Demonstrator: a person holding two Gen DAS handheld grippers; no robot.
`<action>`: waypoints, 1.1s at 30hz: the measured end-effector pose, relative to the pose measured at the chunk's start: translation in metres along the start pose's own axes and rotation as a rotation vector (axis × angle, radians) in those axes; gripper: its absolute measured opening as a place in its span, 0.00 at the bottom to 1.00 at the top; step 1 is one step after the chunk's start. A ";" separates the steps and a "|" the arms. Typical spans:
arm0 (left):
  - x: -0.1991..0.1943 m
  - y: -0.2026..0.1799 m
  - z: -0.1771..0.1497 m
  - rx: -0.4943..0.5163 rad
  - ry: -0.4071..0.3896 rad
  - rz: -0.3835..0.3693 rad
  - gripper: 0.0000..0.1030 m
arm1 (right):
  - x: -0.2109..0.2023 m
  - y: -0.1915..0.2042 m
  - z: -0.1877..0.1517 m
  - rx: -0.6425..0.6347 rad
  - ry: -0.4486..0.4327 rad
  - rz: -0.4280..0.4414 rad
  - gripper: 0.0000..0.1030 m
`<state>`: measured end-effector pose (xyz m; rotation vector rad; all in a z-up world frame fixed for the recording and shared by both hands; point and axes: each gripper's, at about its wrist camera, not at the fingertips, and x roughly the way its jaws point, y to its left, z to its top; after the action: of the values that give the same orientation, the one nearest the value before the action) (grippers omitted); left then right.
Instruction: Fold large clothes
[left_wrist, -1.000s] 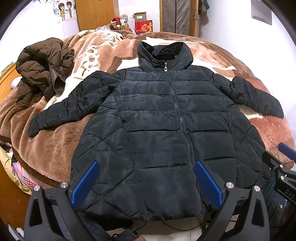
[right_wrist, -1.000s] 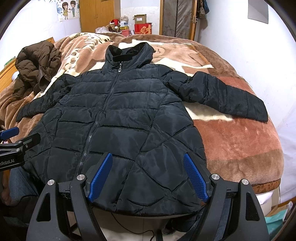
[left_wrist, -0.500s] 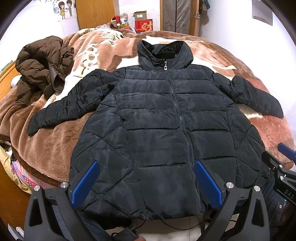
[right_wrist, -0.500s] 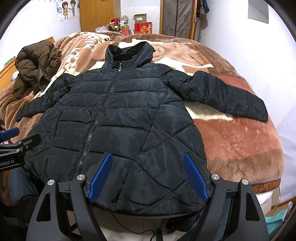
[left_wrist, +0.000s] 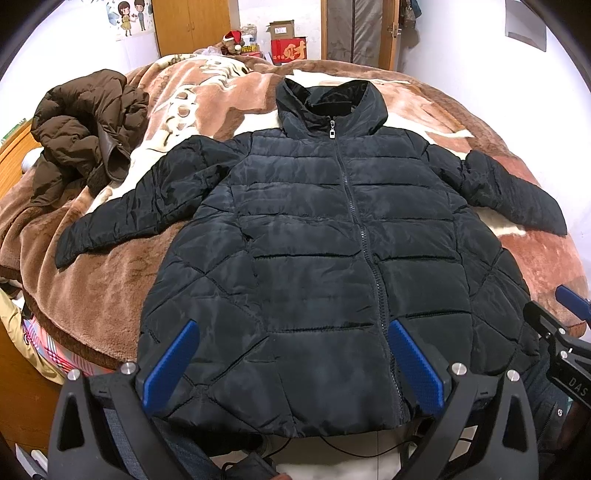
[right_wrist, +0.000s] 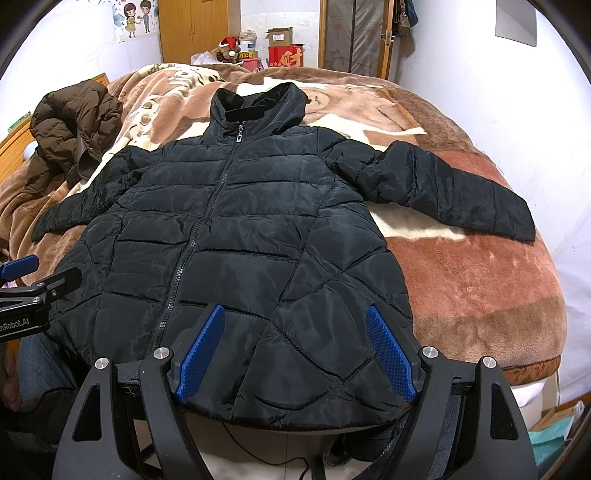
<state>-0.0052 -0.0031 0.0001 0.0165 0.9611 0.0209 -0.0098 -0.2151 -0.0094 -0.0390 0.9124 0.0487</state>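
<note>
A black quilted puffer jacket (left_wrist: 314, 266) lies flat and zipped on the bed, front up, collar far, both sleeves spread out; it also shows in the right wrist view (right_wrist: 240, 251). My left gripper (left_wrist: 291, 362) is open and empty, held above the jacket's hem left of the zip. My right gripper (right_wrist: 295, 347) is open and empty above the hem's right part. The right gripper's tip shows at the left wrist view's right edge (left_wrist: 569, 325); the left gripper shows at the right wrist view's left edge (right_wrist: 26, 280).
A brown fleece blanket (left_wrist: 110, 280) covers the bed (right_wrist: 480, 280). A crumpled brown jacket (left_wrist: 85, 136) lies at the bed's far left (right_wrist: 74, 125). Boxes (left_wrist: 288, 46) and a wardrobe stand behind. A white wall runs along the right.
Both views have shifted only slightly; the jacket lies as before and both grippers stay open.
</note>
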 end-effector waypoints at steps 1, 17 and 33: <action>0.000 0.000 0.000 0.001 0.000 0.002 1.00 | 0.000 0.000 0.000 0.000 0.000 0.000 0.77; 0.002 0.000 -0.003 0.001 0.002 -0.001 1.00 | 0.000 0.000 0.000 0.002 0.001 0.001 0.77; 0.007 0.001 -0.006 -0.005 0.019 -0.002 1.00 | -0.001 -0.002 0.002 0.000 0.003 0.001 0.77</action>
<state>-0.0061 -0.0022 -0.0090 0.0109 0.9796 0.0210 -0.0086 -0.2172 -0.0073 -0.0383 0.9158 0.0494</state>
